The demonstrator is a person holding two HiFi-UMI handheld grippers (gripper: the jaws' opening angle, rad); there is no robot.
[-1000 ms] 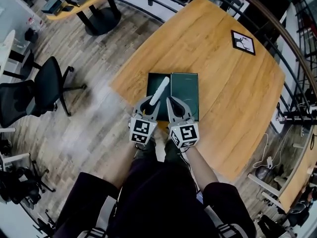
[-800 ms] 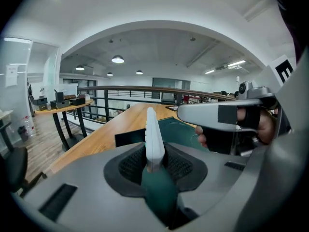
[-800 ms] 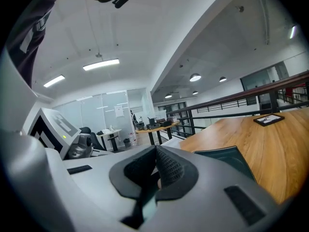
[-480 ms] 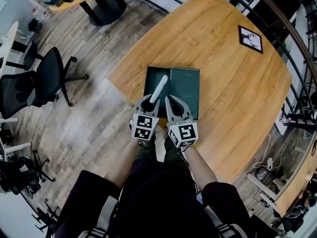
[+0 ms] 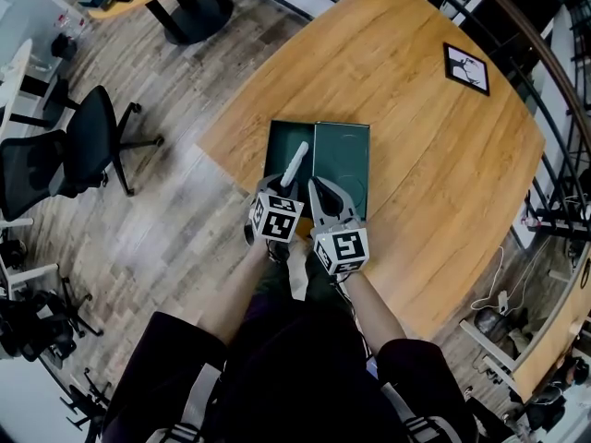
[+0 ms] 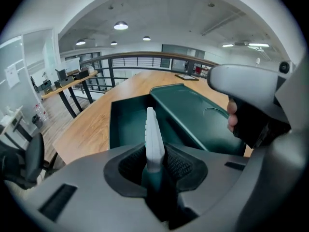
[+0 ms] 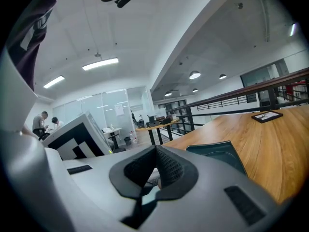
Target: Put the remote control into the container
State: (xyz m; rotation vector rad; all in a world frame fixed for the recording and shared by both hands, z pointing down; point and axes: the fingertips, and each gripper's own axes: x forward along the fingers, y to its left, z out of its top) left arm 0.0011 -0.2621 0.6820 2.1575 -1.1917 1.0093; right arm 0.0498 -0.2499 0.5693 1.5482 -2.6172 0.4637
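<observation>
The wide wooden table (image 5: 434, 137) carries the dark green container (image 5: 277, 146), which stands near the table's edge closest to the person. Its hollow is open to the top. A second green piece, which I take for its lid (image 5: 343, 169), touches its right side. The left gripper (image 5: 280, 190) hangs over the near wall of the container and points steeply down. Its jaws are clamped on the near end of the white remote control (image 5: 295, 162), so most of the remote's length sticks out free in front of them. That free end is over the open hollow, a little left of the lid's edge, and I cannot tell if it already touches the bottom. The right gripper (image 5: 316, 188) waits just beside the left one, over the near edge of the lid. Its jaws are together and nothing is caught between them. In my judgement the remote is almost placed, and the risks come from the release. It is gripped only at one end, so it may swing in the pads and come down crooked. If the jaws open while it is high or tilted, the near end can land on the container's wall, and the remote may tip out toward the table's edge. A drift to the right would catch it on the lid's rim. The two grippers are also close enough to knock together.
</observation>
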